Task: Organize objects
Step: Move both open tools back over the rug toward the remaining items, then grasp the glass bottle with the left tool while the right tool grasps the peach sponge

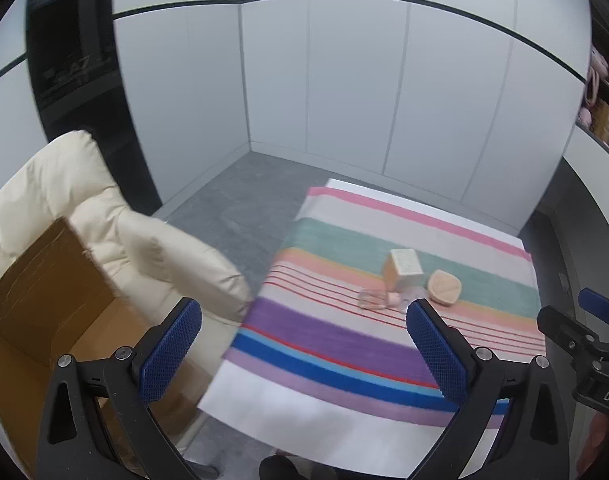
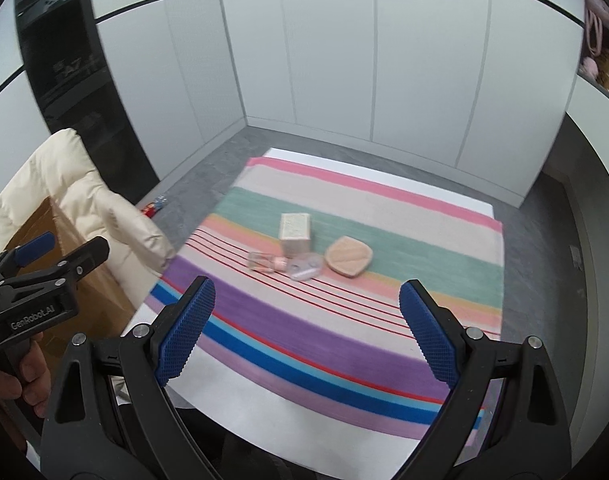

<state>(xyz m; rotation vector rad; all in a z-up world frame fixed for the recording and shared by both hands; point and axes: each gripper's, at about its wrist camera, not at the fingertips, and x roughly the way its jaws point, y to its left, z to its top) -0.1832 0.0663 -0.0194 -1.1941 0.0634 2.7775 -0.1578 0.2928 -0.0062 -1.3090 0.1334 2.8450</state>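
A small cluster lies mid-table on the striped cloth (image 2: 384, 208): an upright cream box (image 2: 294, 232), a flat peach leaf-shaped case (image 2: 348, 261), a clear little bottle with a pink cap (image 2: 264, 262) on its side, and a pale lilac clear piece (image 2: 304, 269). The left wrist view shows the same box (image 1: 404, 269), peach case (image 1: 444, 289) and bottle (image 1: 374, 299). My right gripper (image 2: 308, 330) hangs open above the near stripes, short of the cluster, with nothing between its fingers. My left gripper (image 1: 304, 354) is open too, over the table's left edge.
An open cardboard box (image 1: 44, 300) rests on a cream padded chair (image 1: 116, 216) left of the table. Grey floor and white panel walls lie beyond. A shelf with pink items (image 2: 596, 20) sits at the upper right. A hand (image 2: 8, 384) holds the left gripper's handle.
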